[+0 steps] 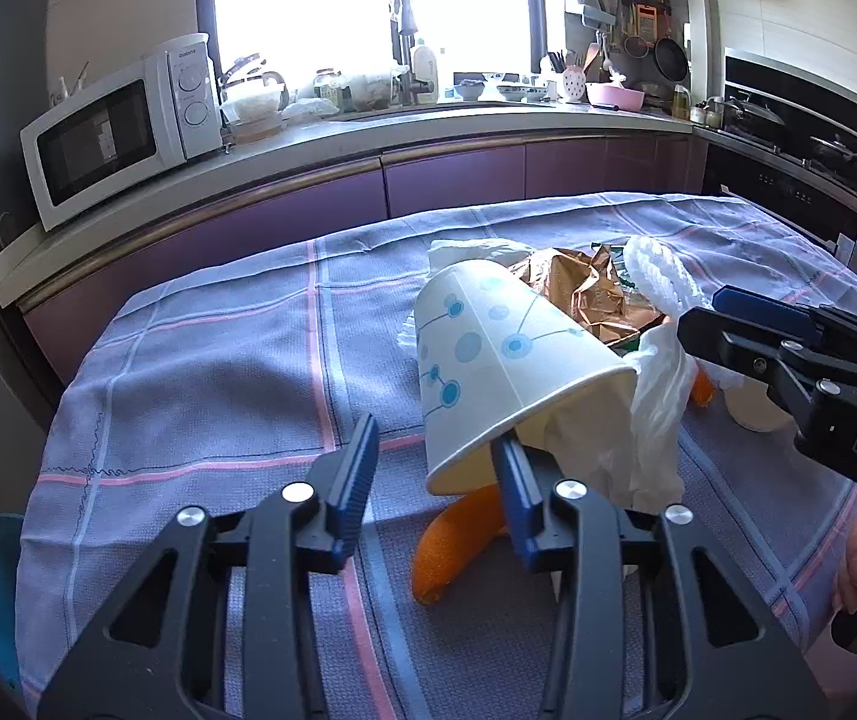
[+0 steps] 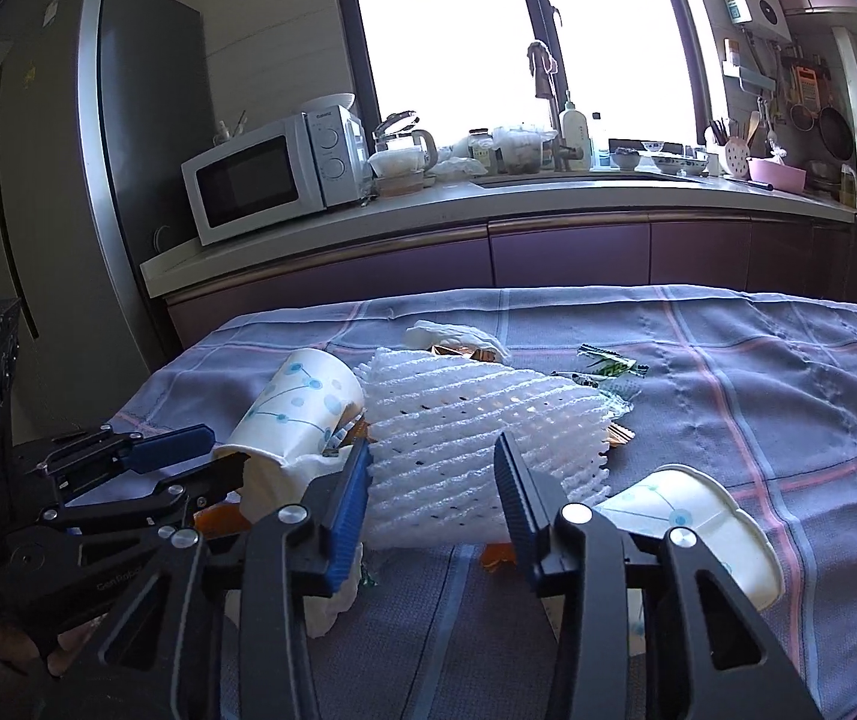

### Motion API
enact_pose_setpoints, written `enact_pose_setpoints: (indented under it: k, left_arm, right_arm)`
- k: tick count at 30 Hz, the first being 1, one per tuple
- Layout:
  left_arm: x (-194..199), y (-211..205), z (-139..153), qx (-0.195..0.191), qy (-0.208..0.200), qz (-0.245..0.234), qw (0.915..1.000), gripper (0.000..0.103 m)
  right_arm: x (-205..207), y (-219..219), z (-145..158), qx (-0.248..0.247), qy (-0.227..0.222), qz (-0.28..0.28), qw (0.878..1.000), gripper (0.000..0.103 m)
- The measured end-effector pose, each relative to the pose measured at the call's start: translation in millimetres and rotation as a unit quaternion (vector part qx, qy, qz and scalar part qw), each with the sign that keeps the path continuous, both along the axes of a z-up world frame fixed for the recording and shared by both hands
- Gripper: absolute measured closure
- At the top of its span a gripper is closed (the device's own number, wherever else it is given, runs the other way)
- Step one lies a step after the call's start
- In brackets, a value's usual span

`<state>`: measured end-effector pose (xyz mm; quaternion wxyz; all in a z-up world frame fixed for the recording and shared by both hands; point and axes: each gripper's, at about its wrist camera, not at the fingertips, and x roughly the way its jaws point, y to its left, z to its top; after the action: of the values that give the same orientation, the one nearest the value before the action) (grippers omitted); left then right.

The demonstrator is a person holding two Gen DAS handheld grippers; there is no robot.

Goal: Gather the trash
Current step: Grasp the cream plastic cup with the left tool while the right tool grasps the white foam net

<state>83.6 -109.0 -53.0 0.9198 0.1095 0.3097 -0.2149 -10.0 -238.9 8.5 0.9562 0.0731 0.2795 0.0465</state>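
A white paper cup with blue dots (image 1: 500, 360) lies on its side on the checked tablecloth (image 1: 218, 372), with white tissue (image 1: 596, 450) spilling from its mouth. My left gripper (image 1: 437, 468) is open, its right finger at the cup's rim. Orange peel (image 1: 452, 546) lies under the cup. My right gripper (image 2: 431, 492) is open, its fingers on either side of a white foam net (image 2: 476, 420). A second paper cup (image 2: 698, 534) lies at the right. Brown crumpled wrapper (image 1: 590, 294) and a green wrapper (image 2: 608, 367) lie behind.
A counter (image 1: 368, 138) with a microwave (image 1: 116, 132), sink and dishes runs behind the table. A fridge (image 2: 68, 180) stands at the left. An oven and hob (image 1: 800, 138) are at the right.
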Motion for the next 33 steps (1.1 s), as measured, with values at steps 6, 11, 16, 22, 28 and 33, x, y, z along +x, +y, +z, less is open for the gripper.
enact_pose_setpoints:
  k: [6,11,16,22,28,33]
  left_arm:
    - [1,5,1,-0.015,0.011,0.003,0.9998,0.097]
    - [-4,16,7,-0.032,0.007,0.01,0.9994,0.099]
    - [-8,32,15,-0.046,0.0,0.02,0.9987,0.099]
    - [-17,59,29,-0.067,-0.011,0.037,0.997,0.099]
    - [-31,95,41,-0.087,-0.023,0.062,0.9941,0.099]
    - [-48,135,46,-0.09,-0.036,0.098,0.9904,0.099]
  right_arm:
    - [-2,-1,4,0.003,-0.005,0.011,1.0,0.086]
    - [-7,-2,12,0.004,-0.018,0.012,1.0,0.092]
    - [-10,-2,24,0.008,-0.032,0.016,0.999,0.093]
    - [-17,6,43,0.015,-0.054,0.037,0.998,0.094]
    - [-24,31,63,0.026,-0.077,0.087,0.993,0.094]
    - [-21,69,69,0.034,-0.079,0.153,0.985,0.094]
